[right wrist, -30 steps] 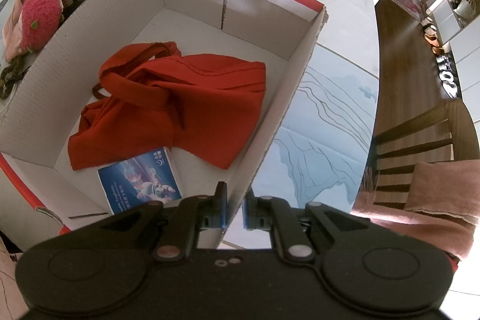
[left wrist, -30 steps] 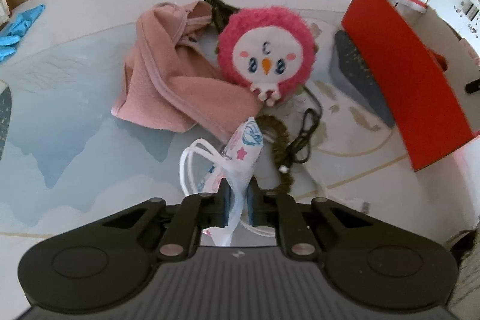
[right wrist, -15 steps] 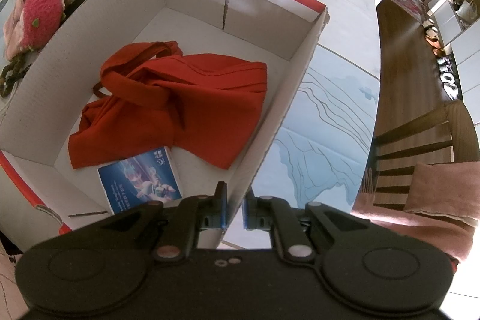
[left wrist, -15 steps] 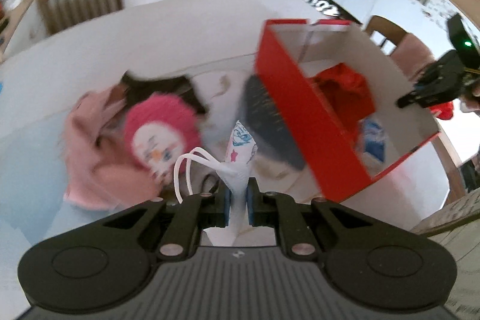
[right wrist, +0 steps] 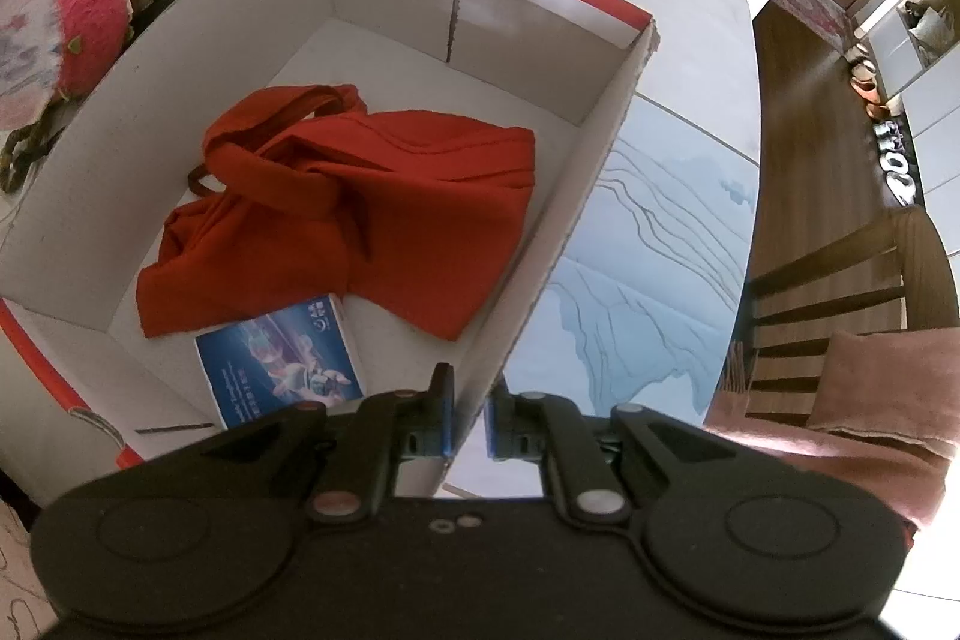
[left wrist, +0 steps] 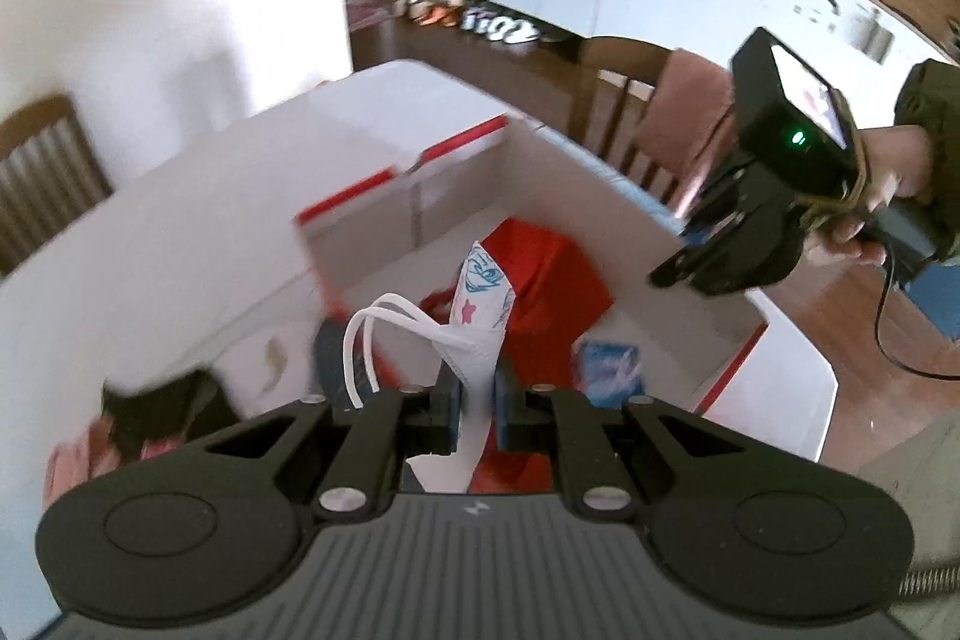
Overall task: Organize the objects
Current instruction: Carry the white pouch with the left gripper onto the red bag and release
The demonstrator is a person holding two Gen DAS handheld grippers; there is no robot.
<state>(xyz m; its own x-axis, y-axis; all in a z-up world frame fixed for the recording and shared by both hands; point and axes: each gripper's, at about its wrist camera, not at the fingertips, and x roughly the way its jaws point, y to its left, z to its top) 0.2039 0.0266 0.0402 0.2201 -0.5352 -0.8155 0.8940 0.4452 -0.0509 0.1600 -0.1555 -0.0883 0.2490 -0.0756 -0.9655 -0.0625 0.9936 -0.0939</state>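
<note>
The left gripper point(left wrist: 477, 403) tilts steeply down, its jaws nearly closed on a printed mask point(left wrist: 480, 322) whose white loops point(left wrist: 366, 340) hang off to their left. Just beyond the jaws sits the open box point(left wrist: 570, 184), with a red bag point(left wrist: 552, 274) and a blue packet point(left wrist: 609, 370) inside. The right gripper point(right wrist: 468, 421) points almost straight down, jaws narrow and clamped on the box wall point(right wrist: 576, 220) between them; a hand point(left wrist: 864, 220) holds it at the box's far-right side. Left of the right jaws lie the bag and packet, farther left a pink plush point(right wrist: 90, 34) on the worktop point(right wrist: 660, 250).
</note>
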